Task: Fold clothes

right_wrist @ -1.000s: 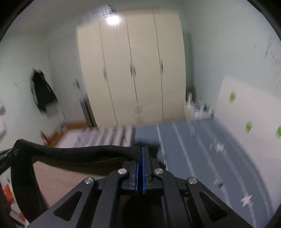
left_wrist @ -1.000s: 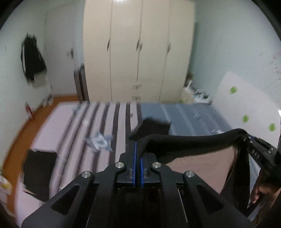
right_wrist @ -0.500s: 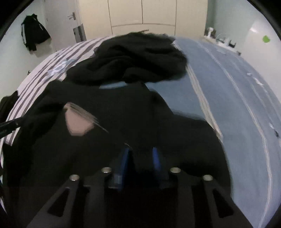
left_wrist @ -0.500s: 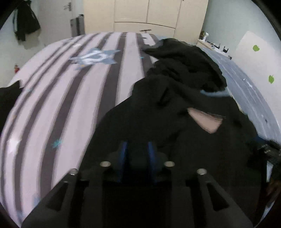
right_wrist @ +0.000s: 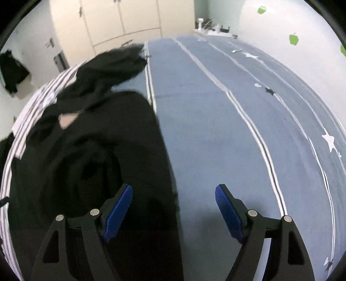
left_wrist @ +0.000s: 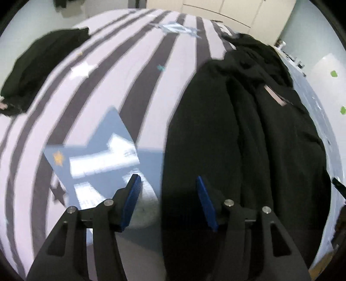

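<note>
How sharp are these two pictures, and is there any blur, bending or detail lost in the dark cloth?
Left wrist view: the striped bedsheet is smeared by motion blur and bulges with fisheye bending, while the left claw stays crisp. Right wrist view: the blue sheet is softly streaked, the right claw sharp. In both views the black garment is so dark that its folds barely show.

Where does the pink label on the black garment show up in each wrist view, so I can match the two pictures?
Left wrist view: the pink label sits upper right, on the black garment that fills the right side.
Right wrist view: the pink label sits at the left, in the garment's upper folds.
Shared landmark: the cream wardrobe beyond the bed.
</note>
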### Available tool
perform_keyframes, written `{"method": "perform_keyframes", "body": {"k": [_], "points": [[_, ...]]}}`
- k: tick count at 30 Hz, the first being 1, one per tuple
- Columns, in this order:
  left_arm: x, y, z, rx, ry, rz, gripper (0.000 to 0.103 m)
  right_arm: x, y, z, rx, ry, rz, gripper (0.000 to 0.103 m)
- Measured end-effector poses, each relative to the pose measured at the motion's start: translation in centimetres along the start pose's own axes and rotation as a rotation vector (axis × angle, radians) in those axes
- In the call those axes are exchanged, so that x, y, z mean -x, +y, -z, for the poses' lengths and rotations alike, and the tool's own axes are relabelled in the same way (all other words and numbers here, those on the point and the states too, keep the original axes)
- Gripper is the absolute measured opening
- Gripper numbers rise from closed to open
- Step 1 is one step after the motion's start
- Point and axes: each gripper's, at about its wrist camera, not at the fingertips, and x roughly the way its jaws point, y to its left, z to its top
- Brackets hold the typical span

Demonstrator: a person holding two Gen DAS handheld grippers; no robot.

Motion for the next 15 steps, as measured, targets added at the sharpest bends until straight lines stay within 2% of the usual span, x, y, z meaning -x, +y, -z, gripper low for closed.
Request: {"method": "perform_keyframes", "body": {"k": [2, 6, 8, 9, 10, 11, 12, 13, 14, 15], "points": [[-0.6, -0.9, 1.1, -0.026, 0.005, 0.003, 0.051, -0.7, 0.5, 1.3, 0.018, 0.015, -0.009, 0.075], [-1.5, -2.5, 1.6, -0.050, -0.056, -0.038, 0.053, -1.3, 1.0, 4.0, 0.024, 0.027, -0.018, 0.075], [-1.6, -2.9, 1.6, -0.045, -0.085, -0.032, 0.053, -2.0, 1.0, 4.7, 0.009, 0.026, -0.014, 0.073], [-1.7, -3.0, 1.7, -0.040, -0.100, -0.025, 0.048, -2.3, 1.0, 5.0, 0.001, 0.025, -0.012, 0.073], [-1.8, -3.2, 1.7, -0.034, -0.114, -0.018, 0.036, -2.6, 1.0, 5.4, -0.007, 0.025, -0.009, 0.073], [-1.7, -3.4, 1.8, -0.045, -0.124, -0.020, 0.029, -2.9, 1.1, 5.7, -0.015, 0.024, -0.007, 0.071], [-1.6, -3.9, 1.8, -0.073, -0.129, -0.025, 0.011, -3.3, 1.1, 6.1, -0.023, 0.024, -0.005, 0.064], [-1.6, -4.0, 1.7, -0.081, -0.128, -0.026, 0.005, -3.6, 1.1, 6.5, -0.030, 0.023, -0.002, 0.045], [-1.6, -3.8, 1.5, -0.071, -0.124, -0.026, 0.005, -3.7, 1.1, 6.5, -0.032, 0.026, -0.006, 0.034], [-1.5, -3.6, 1.3, -0.061, -0.119, -0.025, 0.004, -3.6, 1.2, 6.3, -0.028, 0.030, -0.015, 0.011]]}}
